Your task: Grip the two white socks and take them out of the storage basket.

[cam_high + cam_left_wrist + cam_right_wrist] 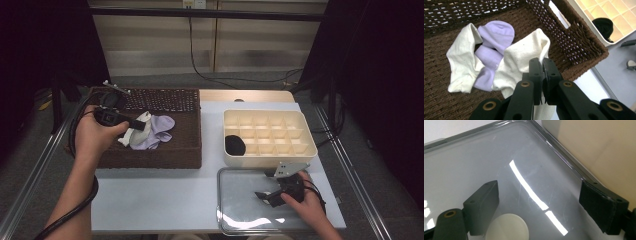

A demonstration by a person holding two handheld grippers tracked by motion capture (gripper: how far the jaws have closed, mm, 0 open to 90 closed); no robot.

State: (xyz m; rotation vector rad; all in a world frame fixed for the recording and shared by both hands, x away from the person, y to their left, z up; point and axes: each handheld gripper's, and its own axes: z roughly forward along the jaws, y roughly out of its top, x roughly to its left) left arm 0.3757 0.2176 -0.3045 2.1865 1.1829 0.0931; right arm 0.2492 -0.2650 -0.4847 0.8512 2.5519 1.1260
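Observation:
In the left gripper view a cream sock is pinched at its edge by my left gripper, whose jaws are shut on the fabric. A lavender sock and a second cream sock lie beside it in the brown wicker basket. From above, the left gripper sits over the basket at the sock pile. My right gripper hovers open over the metal tray; between its jaws there is just the bare tray.
A cream compartment organizer stands right of the basket, behind the tray, with a black sock in its front-left cell. The white table is bare in front of the basket. Cables trail at the back.

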